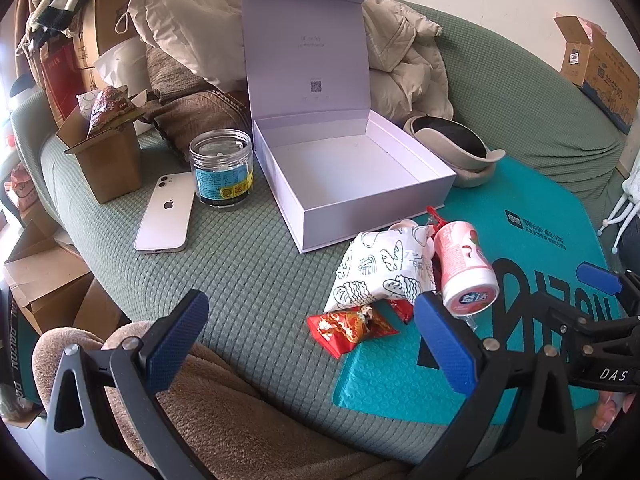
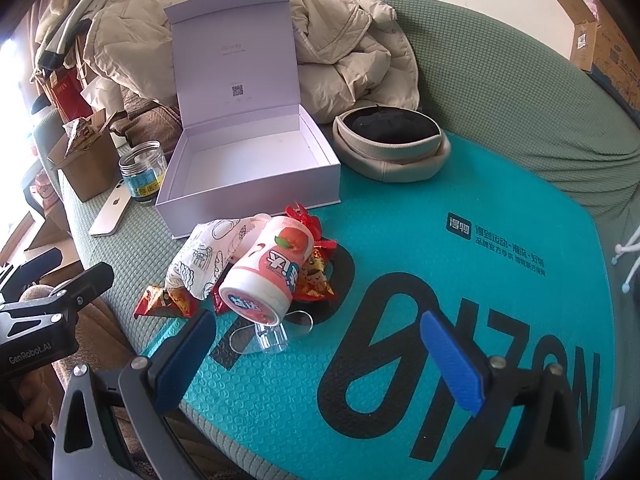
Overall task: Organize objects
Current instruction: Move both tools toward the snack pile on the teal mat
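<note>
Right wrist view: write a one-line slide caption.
Open right gripper hovers over a teal mailer, facing a toppled pink bottle amid snack packets before an empty white box.

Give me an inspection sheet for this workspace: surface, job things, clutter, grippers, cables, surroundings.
Surface: green sofa cover with a teal mailer laid on it.
Job's things: white box open and empty; pink bottle on its side atop the snack packets; patterned pouch and red packet beside it; clear clip in front of it.
Clutter: jar, phone, brown carton, hat, coat.
Grippers: left gripper open; right gripper open; both empty.
Cables: nothing seen.
Surroundings: cardboard boxes, white wall.
</note>
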A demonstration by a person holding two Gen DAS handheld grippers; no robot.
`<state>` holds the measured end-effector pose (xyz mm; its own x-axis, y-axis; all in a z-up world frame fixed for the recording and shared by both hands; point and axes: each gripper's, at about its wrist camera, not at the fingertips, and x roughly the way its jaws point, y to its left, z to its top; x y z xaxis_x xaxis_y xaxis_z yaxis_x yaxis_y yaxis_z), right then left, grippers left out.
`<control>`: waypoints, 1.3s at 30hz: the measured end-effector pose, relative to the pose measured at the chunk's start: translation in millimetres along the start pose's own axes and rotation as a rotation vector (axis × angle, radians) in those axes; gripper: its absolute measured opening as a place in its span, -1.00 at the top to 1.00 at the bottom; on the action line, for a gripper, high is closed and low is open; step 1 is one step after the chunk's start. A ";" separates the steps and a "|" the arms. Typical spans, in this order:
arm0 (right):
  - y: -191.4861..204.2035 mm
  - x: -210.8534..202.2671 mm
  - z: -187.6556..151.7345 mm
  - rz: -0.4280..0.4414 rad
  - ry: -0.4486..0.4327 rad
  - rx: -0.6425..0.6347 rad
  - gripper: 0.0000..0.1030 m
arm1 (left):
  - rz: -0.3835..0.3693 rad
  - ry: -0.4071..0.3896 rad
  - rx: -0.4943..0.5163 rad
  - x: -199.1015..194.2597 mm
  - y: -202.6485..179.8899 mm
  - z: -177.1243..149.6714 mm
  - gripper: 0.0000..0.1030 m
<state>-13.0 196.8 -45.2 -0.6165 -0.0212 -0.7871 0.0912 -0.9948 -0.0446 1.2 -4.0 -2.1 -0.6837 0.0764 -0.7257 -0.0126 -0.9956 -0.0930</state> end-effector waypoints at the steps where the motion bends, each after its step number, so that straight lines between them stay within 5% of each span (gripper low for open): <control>1: 0.0 0.0 -0.1 0.001 0.000 0.000 -1.00 | 0.000 0.001 -0.001 0.2 0.3 -0.1 -1.00; 39: 3.0 13.9 -15.1 0.064 0.030 -0.013 -1.00 | 0.000 0.057 -0.015 10.4 0.3 -4.8 -1.00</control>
<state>-9.5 195.1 -65.6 -0.5851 -0.0815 -0.8068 0.1399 -0.9902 -0.0015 -2.4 -3.2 -13.0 -0.6407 0.0801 -0.7636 -0.0016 -0.9947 -0.1031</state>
